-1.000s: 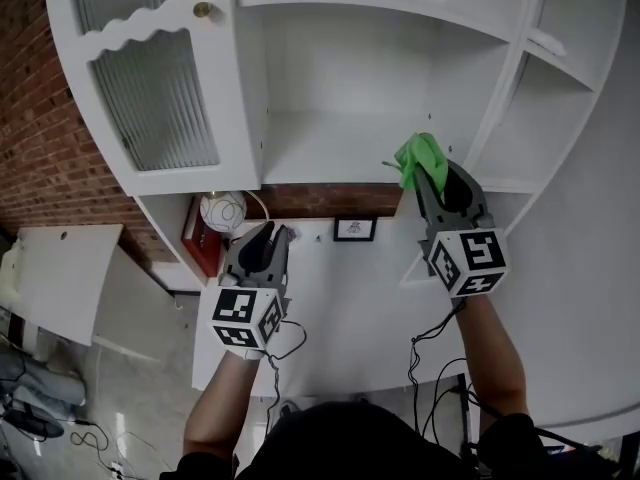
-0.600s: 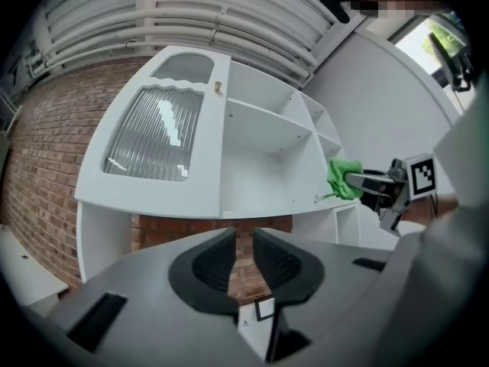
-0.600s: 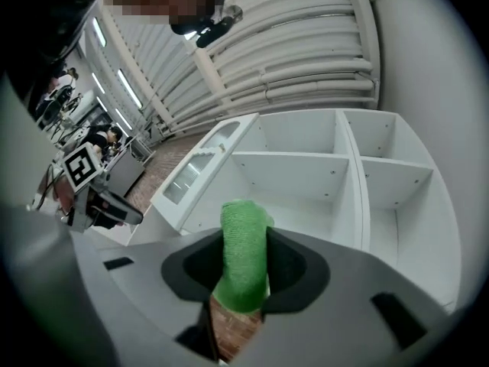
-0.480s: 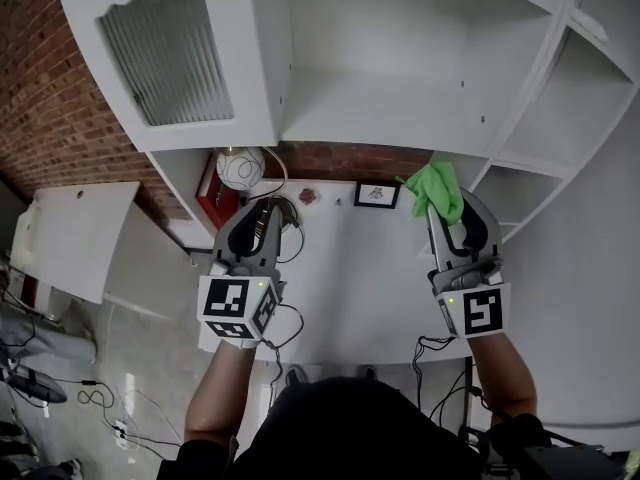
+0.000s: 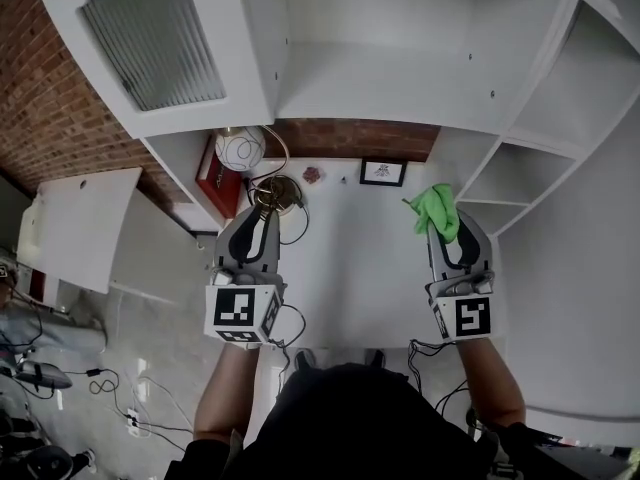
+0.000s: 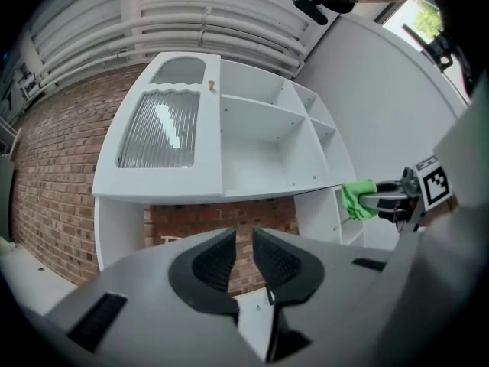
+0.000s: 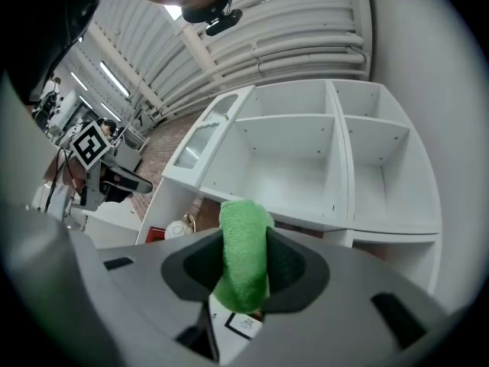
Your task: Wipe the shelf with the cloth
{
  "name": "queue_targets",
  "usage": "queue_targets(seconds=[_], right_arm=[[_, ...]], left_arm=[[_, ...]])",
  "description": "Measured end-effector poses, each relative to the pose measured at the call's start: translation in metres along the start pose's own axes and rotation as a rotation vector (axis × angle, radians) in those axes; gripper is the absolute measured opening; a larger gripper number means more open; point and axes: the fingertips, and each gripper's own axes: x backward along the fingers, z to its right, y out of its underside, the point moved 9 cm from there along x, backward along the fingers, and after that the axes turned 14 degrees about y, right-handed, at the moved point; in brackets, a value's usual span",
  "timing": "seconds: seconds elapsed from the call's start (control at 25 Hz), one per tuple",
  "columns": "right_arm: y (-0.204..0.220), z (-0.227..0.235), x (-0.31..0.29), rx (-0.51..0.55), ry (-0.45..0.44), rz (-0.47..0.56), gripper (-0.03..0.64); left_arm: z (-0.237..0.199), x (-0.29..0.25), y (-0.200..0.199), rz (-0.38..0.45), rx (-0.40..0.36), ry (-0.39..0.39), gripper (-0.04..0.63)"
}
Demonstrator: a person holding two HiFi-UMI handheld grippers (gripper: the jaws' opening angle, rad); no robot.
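**Glass door** (image 5: 150,38), upper left: ribbed pane, hangs out beside the shelf. A wide leftward wipe could knock it.

**Left gripper** (image 5: 260,226), lower left: jaws a narrow gap apart, nothing between them. It is idle near the round lamp (image 5: 240,150) and could bump it if it drifts.

**Shelf** (image 5: 400,78), top centre: white, bare, not yet touched.

**Cloth** (image 5: 437,211), centre right: green, bunched, below the shelf's front edge and clear of it. Little sticks out, so the hard jaw tips may scrape the paint.

**Right gripper** (image 5: 448,236), right: clamped on the cloth's fold. Dragging under pressure could pull the cloth free.
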Motion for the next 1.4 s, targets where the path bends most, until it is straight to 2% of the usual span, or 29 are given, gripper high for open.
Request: queue_targets(seconds=[0.6,1.4], right_arm=[[0.014,-0.007,-0.002,-0.088,-0.028,-0.06,0.123],[0.017,-0.004,-0.007,-0.089,-0.053,-0.065,0.123]], left_arm=[[0.006,0.001,0.018,-0.008,0.005,0.023,0.069],[0.009,-0.007,0.016,-0.018,0.003,0.01,0.069]])
